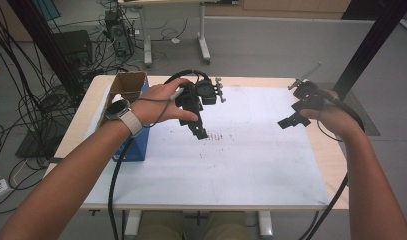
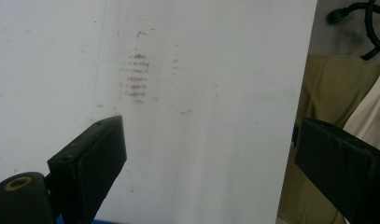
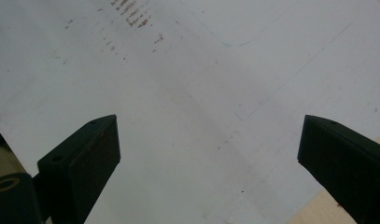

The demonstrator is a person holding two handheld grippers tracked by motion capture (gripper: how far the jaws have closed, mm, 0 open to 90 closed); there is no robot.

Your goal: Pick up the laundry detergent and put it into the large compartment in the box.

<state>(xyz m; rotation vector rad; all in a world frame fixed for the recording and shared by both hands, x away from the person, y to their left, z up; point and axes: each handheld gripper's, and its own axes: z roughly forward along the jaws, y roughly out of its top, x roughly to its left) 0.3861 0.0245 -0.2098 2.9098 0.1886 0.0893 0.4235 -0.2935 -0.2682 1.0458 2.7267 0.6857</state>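
We log left tongs (image 1: 198, 127) and right tongs (image 1: 291, 121), both spread and empty, over the white sheet (image 1: 241, 160); cardboard box (image 1: 126, 87) at ten o'clock.

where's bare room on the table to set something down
The white sheet is bare between the left hand-held gripper and the right hand-held gripper, and along its near edge. The left edge is crowded by the cardboard box.
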